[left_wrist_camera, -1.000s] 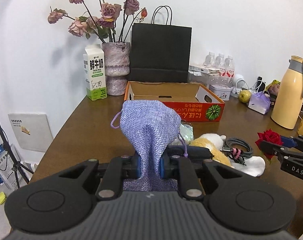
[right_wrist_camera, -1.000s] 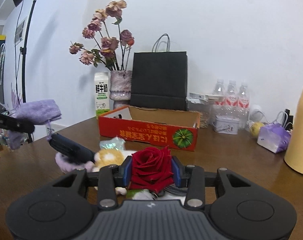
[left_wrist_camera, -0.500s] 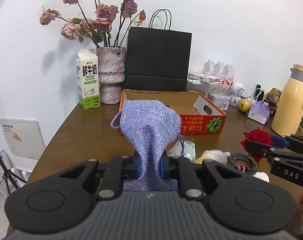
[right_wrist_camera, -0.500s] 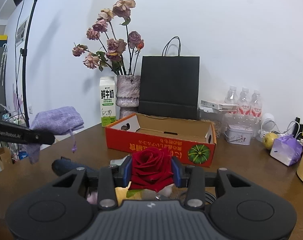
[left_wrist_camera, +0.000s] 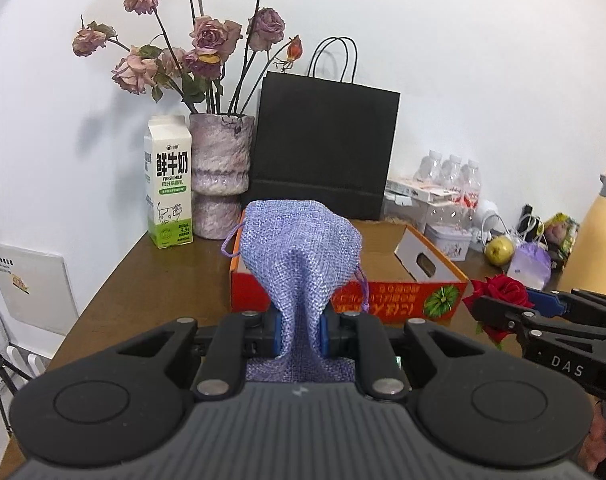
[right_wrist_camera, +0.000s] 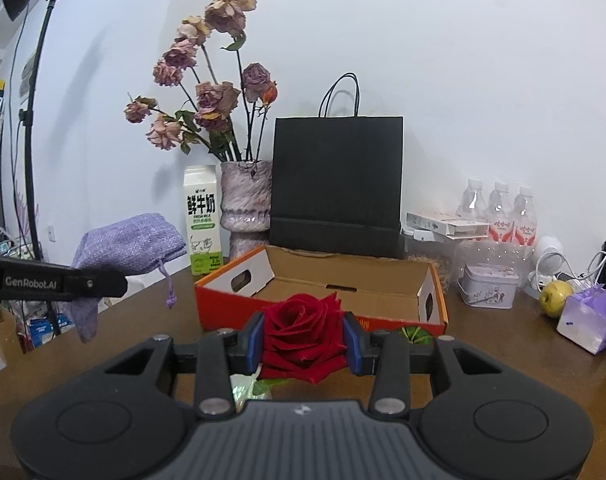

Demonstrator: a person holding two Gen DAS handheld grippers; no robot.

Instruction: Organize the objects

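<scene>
Pouch (left_wrist_camera: 299, 248) of lilac woven cloth stood pinched at its neck between the fingers of the left gripper (left_wrist_camera: 299, 334), its fuller end fanned upward and forward, a drawstring dangling at its right side. Directly beyond it lay the orange cardboard box (left_wrist_camera: 399, 304), open-topped, long axis running left to right, its near wall closest to the pouch. The red rose (right_wrist_camera: 303, 330) was clamped at the bloom by the right gripper (right_wrist_camera: 303, 338), and it too faced the box's near wall, toward the right half. Judging by this, both loads had only to travel forward over that wall, the left arm seeming slightly nearer the box's left end. Inside, the box's floor looked bare, giving free room for both. Behind it the black paper bag (right_wrist_camera: 337, 184), vase (right_wrist_camera: 246, 204) and milk carton (right_wrist_camera: 203, 220) hemmed the far edge.
</scene>
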